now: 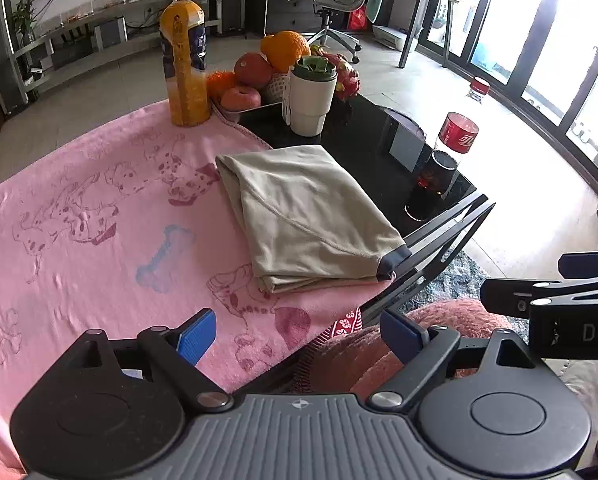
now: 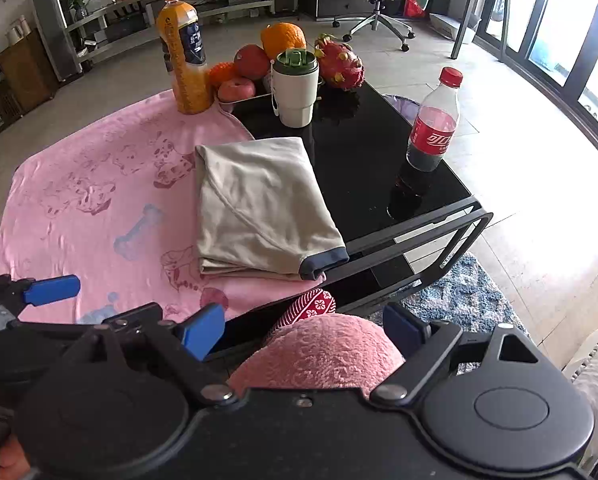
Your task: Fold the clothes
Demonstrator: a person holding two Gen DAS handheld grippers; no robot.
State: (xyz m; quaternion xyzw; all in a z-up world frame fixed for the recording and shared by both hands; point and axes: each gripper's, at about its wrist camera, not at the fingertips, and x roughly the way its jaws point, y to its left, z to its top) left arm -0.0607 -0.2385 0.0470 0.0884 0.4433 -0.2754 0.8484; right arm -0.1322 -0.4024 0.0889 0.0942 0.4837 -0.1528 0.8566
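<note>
Mostly done: beige garment (image 1: 307,216) folded into a neat packet at frame centre on pink blanket (image 1: 91,208); left gripper (image 1: 299,334) and right gripper (image 2: 305,330) wide-jawed, empty.

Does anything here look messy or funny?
Only a little. The folded beige shirt lies half on the pink puppy-print blanket and half on the bare black glass table, and its navy-blue cuff pokes out at the near table edge. Nothing looks spilled or broken.
</note>
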